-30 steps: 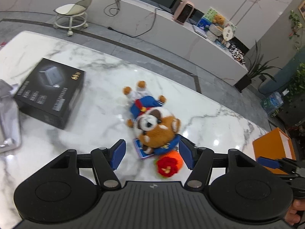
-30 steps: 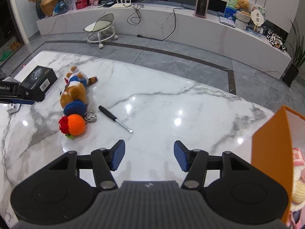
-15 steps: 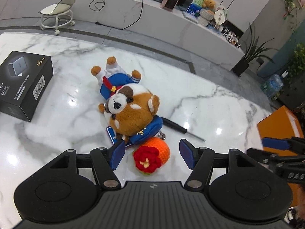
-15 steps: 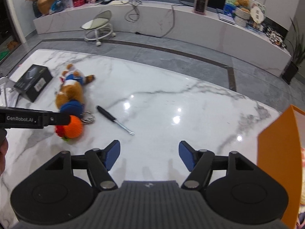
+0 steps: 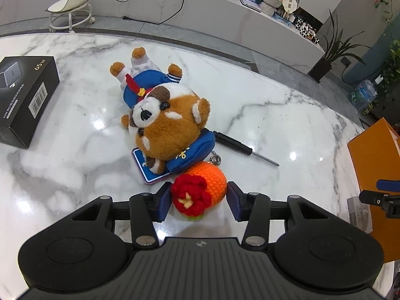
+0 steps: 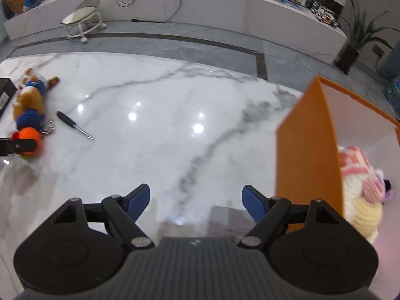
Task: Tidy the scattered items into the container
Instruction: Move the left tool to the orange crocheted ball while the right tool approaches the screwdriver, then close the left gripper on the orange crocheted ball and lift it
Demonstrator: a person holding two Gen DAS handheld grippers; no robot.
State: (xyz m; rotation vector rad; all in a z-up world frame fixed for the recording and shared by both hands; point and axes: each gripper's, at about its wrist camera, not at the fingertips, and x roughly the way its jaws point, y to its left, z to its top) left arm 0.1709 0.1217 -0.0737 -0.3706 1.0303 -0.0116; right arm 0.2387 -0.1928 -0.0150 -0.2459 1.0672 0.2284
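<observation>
Orange box [image 6: 308, 155] holding crocheted doll [image 6: 360, 187], marble table [image 6: 175, 115]

Glossy white marble worktop [image 5: 262, 105] with grey veins mirrors ceiling lights. A fuzzy brown plush dog [image 5: 167, 127] wears a blue cloth coat. A crocheted orange yarn ball [image 5: 210, 180] carries a red yarn flower. The screwdriver [image 5: 246, 150] has a matt black handle and a shiny metal shaft. The black box [image 5: 25, 95] is smooth card; the orange container [image 6: 307, 155] is matt card, holding a knitted toy [image 6: 360, 187].
</observation>
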